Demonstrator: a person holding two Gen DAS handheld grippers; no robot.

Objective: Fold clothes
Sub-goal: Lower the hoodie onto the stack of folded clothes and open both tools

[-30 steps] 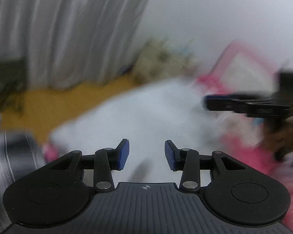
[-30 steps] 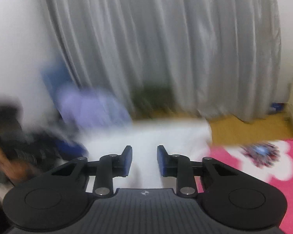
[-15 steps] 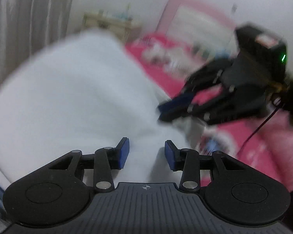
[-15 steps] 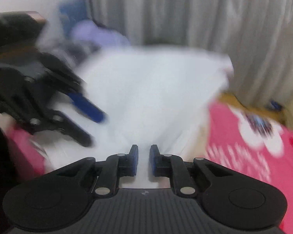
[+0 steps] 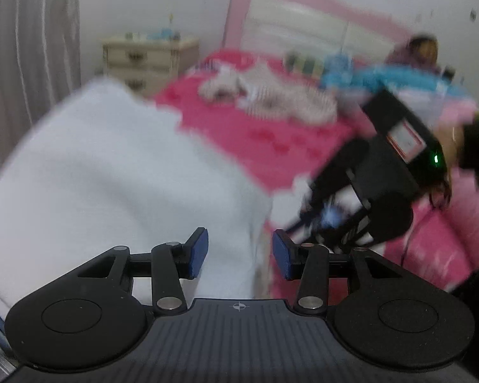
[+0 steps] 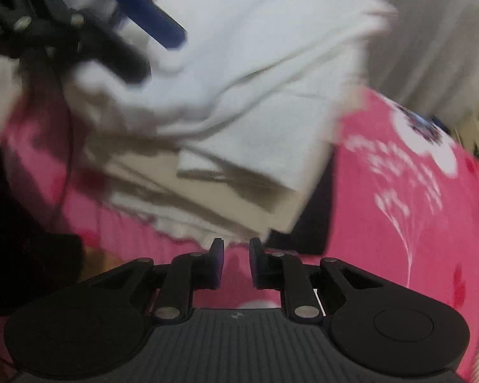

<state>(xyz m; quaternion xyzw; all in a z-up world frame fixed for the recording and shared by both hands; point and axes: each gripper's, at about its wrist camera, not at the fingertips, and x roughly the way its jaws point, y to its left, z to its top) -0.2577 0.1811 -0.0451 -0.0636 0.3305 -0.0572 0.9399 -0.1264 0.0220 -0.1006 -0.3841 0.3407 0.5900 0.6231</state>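
Note:
A white garment [image 5: 118, 172] lies spread over the pink bedspread [image 5: 271, 146] and fills the left of the left wrist view. In the right wrist view it shows as a folded white stack [image 6: 239, 121] with several layered edges. My left gripper [image 5: 239, 252] hovers over its near edge, jaws opening, the pads not pressing on the cloth behind them. It also appears top left as the left gripper [image 6: 159, 52], above the stack. My right gripper [image 6: 236, 265] points down at the bedspread [image 6: 399, 223] just in front of the stack. Its narrow jaws are opening with nothing between them. The right gripper [image 5: 313, 220] is blurred.
A cream nightstand [image 5: 150, 60] stands by the grey curtain [image 5: 32, 48], and a pink headboard [image 5: 303, 9] is at the back. Loose pale clothes [image 5: 271, 95] and a blue and pink heap [image 5: 399, 83] lie on the bed. Something dark [image 6: 303, 233] sits under the stack's corner.
Both views have swung from the curtain down onto the bed. The right gripper has sunk toward the stack's near edge. The left jaws stand wider than before.

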